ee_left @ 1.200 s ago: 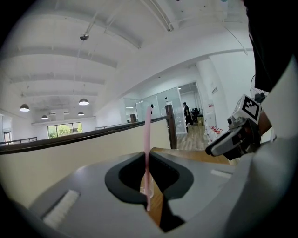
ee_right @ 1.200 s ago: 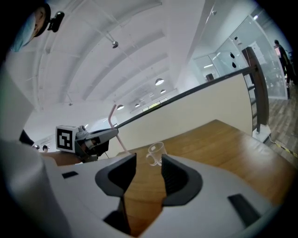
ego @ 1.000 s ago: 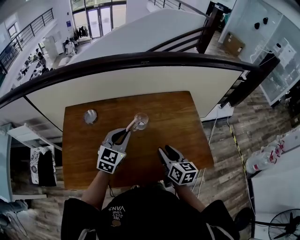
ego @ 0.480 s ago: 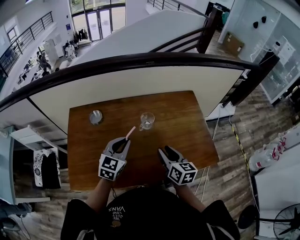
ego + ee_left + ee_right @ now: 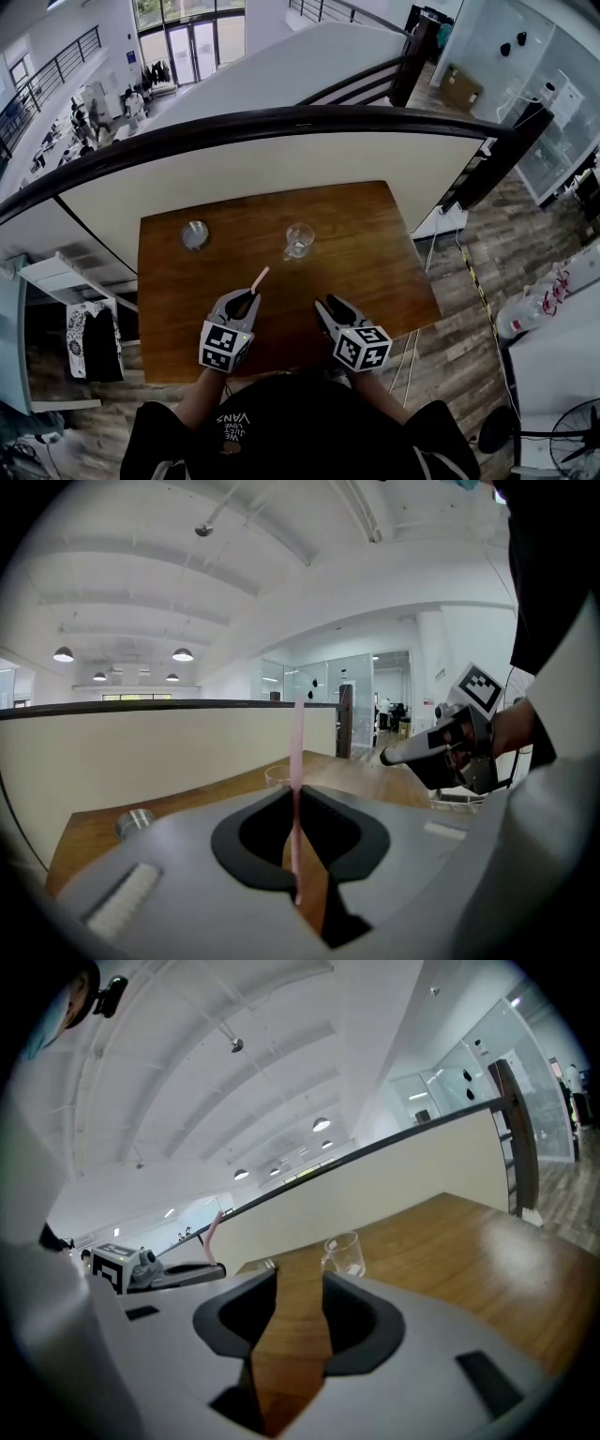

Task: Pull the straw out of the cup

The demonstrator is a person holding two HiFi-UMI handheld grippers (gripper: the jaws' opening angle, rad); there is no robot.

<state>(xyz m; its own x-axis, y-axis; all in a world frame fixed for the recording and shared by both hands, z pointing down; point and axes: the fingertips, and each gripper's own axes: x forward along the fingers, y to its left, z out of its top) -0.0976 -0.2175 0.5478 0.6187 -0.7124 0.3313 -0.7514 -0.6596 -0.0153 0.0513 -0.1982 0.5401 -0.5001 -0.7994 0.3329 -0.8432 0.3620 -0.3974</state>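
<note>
The pink straw is out of the cup and sticks up from my left gripper, which is shut on its lower end. In the left gripper view the straw stands upright, pinched between the jaws of the left gripper. The clear glass cup stands upright on the wooden table, farther out and slightly right of the left gripper; it also shows in the right gripper view as the cup. My right gripper hovers near the table's front edge, open with nothing between its fingers.
A small round metal lid lies at the table's back left. A black handrail and a cream wall run just beyond the table's far edge. The table's right half is bare wood.
The left gripper drew back toward the person with the straw, whose tip was at the cup's rim a second ago. The right gripper shifted slightly. The cup stayed put.
</note>
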